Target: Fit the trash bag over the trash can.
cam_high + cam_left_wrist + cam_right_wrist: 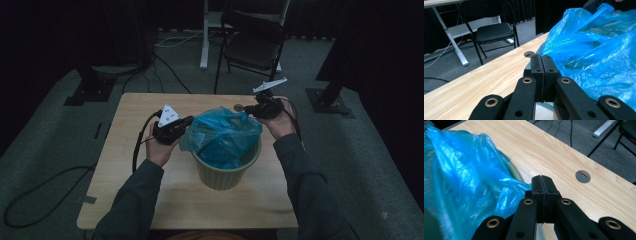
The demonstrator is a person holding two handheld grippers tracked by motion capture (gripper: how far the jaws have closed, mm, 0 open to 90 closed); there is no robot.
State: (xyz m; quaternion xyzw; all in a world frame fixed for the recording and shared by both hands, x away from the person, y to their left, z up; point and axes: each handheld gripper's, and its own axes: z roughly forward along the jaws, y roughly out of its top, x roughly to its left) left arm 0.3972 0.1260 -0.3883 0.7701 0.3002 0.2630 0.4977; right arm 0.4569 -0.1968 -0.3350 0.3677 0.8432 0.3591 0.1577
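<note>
Blue plastic bag [224,135]: thin, crinkled liner sitting in the bin, its top bunched and standing above the rim; no print or lettering can be made out on it.
Bin [227,172]: pale green ribbed container standing on the table, near its middle; it holds the bag, and what lies inside the bag cannot be told.
Left gripper [186,124]: at the bag's left edge; in the left gripper view the two black jaws stand pressed together against the film, but whether film is pinched cannot be told.
Right gripper [248,112]: at the bag's upper right edge; jaws likewise closed, a fold of blue film lying just beside them.
Table [135,170]: light wood-grain top with a round cable hole [583,176] near the far edge.
Folding chair [252,42]: black, on the grey carpet beyond the table.
Writing: none legible anywhere.
</note>
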